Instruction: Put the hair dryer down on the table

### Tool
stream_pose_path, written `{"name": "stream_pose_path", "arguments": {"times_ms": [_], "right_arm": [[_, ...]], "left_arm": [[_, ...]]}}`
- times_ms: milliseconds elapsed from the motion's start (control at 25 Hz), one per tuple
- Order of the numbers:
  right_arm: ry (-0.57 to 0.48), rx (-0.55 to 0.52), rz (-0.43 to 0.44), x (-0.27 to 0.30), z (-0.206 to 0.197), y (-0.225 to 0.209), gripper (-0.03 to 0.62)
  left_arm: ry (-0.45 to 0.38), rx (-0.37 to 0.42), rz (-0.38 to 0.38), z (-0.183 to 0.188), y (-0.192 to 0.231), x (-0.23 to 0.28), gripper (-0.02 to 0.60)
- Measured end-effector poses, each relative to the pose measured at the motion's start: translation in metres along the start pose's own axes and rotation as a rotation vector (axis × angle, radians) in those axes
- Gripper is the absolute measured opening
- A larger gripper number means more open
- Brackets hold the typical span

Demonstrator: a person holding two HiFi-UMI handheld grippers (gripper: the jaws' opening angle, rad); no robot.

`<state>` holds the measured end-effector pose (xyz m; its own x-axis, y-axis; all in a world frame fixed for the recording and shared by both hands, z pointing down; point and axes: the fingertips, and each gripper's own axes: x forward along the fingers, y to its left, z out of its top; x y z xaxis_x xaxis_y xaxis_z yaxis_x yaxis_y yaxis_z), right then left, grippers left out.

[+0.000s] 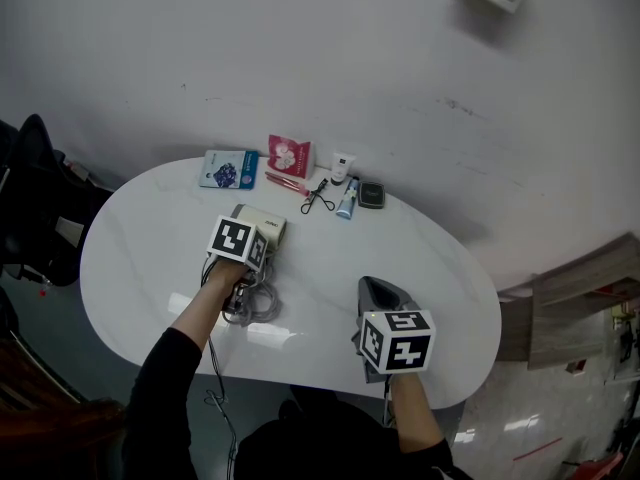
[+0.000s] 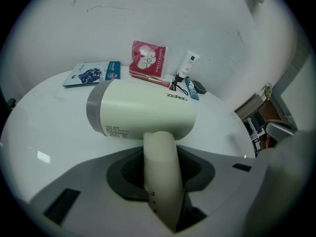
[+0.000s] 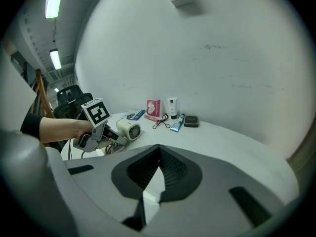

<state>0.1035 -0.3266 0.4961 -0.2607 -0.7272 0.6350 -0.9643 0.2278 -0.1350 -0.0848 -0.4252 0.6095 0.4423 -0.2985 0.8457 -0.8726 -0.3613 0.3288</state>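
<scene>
Jaws of the left gripper (image 2: 160, 179) pinch the cream hair dryer (image 2: 143, 113) by its handle, its barrel lying crosswise over the left half of the white table (image 1: 420, 268), just beyond a coiled cord (image 1: 255, 303). Right gripper (image 3: 157, 172) jaws are pressed together on nothing, above the near right edge. A red packet (image 1: 289, 155), a tube (image 1: 342, 167) and a dark case (image 1: 371, 195) line the far edge

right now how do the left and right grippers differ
The left gripper is clamped on the handle of the hair dryer; the right gripper is shut on nothing. The left gripper is by the coiled cord at the table's left; the right gripper is over its right half. Both carry a marker cube.
</scene>
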Motion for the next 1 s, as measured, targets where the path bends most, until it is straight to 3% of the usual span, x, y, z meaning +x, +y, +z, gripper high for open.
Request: {"name": "stream_pose_path", "arguments": {"times_ms": [320, 520, 760, 1000], "right_arm": [[0.002, -0.022, 0.011, 0.001, 0.0, 0.004, 0.002], [0.003, -0.027, 0.019, 0.001, 0.001, 0.006, 0.002], [0.01, -0.034, 0.024, 0.002, -0.001, 0.008, 0.002], [0.011, -0.044, 0.034, 0.003, 0.0, 0.013, 0.002]], "left_arm": [[0.018, 0.016, 0.03, -0.002, -0.001, 0.0, 0.143], [0.017, 0.063, 0.048, 0.0, 0.0, 0.001, 0.144], [0.038, 0.119, 0.121, -0.001, 0.002, -0.007, 0.144], [0.01, 0.207, 0.171, 0.003, 0.004, -0.007, 0.149]]}}
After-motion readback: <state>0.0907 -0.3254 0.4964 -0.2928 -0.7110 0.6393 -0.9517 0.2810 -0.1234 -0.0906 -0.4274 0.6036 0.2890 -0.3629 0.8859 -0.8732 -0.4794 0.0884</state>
